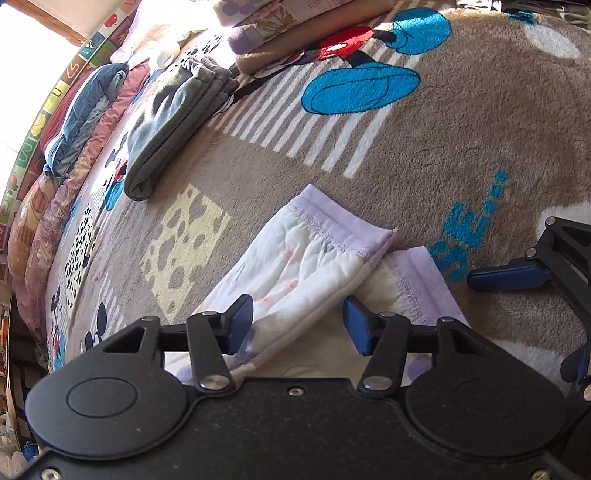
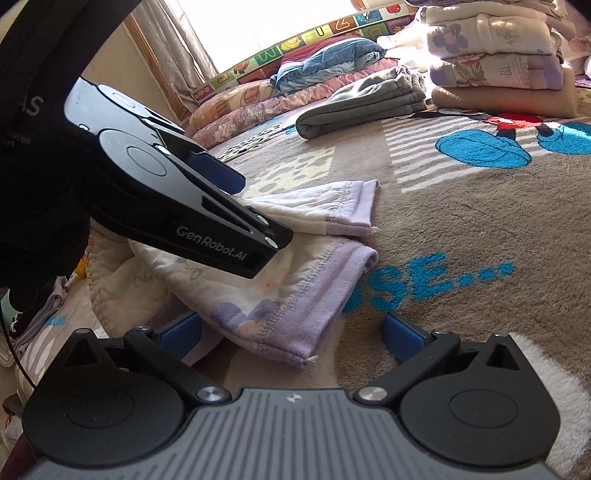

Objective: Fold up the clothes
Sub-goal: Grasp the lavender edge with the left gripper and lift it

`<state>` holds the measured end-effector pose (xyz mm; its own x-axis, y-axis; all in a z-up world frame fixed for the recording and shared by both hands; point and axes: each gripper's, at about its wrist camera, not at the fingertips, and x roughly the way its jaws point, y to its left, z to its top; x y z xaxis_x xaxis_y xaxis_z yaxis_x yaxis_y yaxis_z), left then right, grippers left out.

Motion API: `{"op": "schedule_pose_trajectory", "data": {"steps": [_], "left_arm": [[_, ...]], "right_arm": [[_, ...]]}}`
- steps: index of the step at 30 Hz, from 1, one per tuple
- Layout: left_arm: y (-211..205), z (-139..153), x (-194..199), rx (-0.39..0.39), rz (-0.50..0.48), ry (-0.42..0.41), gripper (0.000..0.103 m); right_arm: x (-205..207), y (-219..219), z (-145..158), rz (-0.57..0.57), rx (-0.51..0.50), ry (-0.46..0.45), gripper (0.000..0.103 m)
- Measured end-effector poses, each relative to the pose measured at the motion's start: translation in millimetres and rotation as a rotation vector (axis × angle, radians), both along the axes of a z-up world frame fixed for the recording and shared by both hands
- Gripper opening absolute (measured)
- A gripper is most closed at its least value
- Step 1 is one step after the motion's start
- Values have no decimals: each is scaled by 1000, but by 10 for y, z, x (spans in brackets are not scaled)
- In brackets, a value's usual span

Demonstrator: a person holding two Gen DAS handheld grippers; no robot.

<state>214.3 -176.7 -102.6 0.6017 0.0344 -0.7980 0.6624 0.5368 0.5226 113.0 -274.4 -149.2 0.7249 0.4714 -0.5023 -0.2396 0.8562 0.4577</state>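
My left tongs (image 1: 298,321) stand apart, holding nothing. The pants (image 1: 295,269) lie on the rug (image 1: 424,155) right ahead of them: white quilted cloth with faint prints and two lilac cuffs. One leg runs from under my left pad (image 1: 242,321) forward to its cuff (image 1: 343,232); the other leg lies just beside it, under my right pad (image 1: 356,325), with its cuff (image 1: 428,277) pointing toward my right tongs. The two legs touch along their inner edges, the far one lapping a little over the near one.

My right tongs (image 2: 291,336) are also apart and empty. The nearer cuff (image 2: 314,295) lies between their pads, closer to the left pad (image 2: 181,332), its corner on the rug just ahead of the body. The right pad (image 2: 402,336) stands over bare rug. Seen from here, my left tongs (image 2: 221,177) reach in from the left above the pants, over the gap between the two legs. The farther cuff (image 2: 354,210) lies beyond them.

Blue letters (image 2: 432,280) woven in the rug sit just right of the cuffs. Well ahead of both tongs lies a folded grey garment (image 2: 362,103), and beside it to the right a stack of folded clothes (image 2: 502,70). Behind these, bedding (image 2: 325,62) is heaped along a bright play mat (image 2: 273,51) under the window (image 2: 258,26).
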Motion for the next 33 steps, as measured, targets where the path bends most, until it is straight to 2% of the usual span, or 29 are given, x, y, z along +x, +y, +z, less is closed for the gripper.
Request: {"op": "schedule_pose_trajectory", "data": {"steps": [2, 3, 5, 7, 11, 17, 22, 28, 33], "left_arm": [[-30, -30, 13, 7, -5, 6, 34], [-39, -34, 19, 7, -5, 4, 32], [-29, 8, 30, -12, 10, -14, 19], [16, 104, 44, -58, 40, -34, 16], [191, 353, 57, -162, 104, -65, 12], [734, 859, 106, -411, 268, -92, 11], [1254, 1163, 79, -589, 401, -120, 11], [1953, 1358, -48, -744, 562, -187, 11], [2562, 1382, -192, -861, 690, -240, 11]], "right_arm": [[-13, 41, -1, 5, -31, -13, 103], [-21, 64, -5, 7, -50, -20, 103], [-41, 109, -13, 14, -88, -35, 103], [-49, 130, -19, 18, -110, -45, 103], [-56, 122, -20, 21, -115, -53, 103], [-53, 37, -22, 15, -53, -39, 103], [-81, -1, -32, 11, -19, -38, 103], [-117, 50, -31, 15, -59, -52, 103], [-149, 61, -23, 15, -64, -54, 103]]}}
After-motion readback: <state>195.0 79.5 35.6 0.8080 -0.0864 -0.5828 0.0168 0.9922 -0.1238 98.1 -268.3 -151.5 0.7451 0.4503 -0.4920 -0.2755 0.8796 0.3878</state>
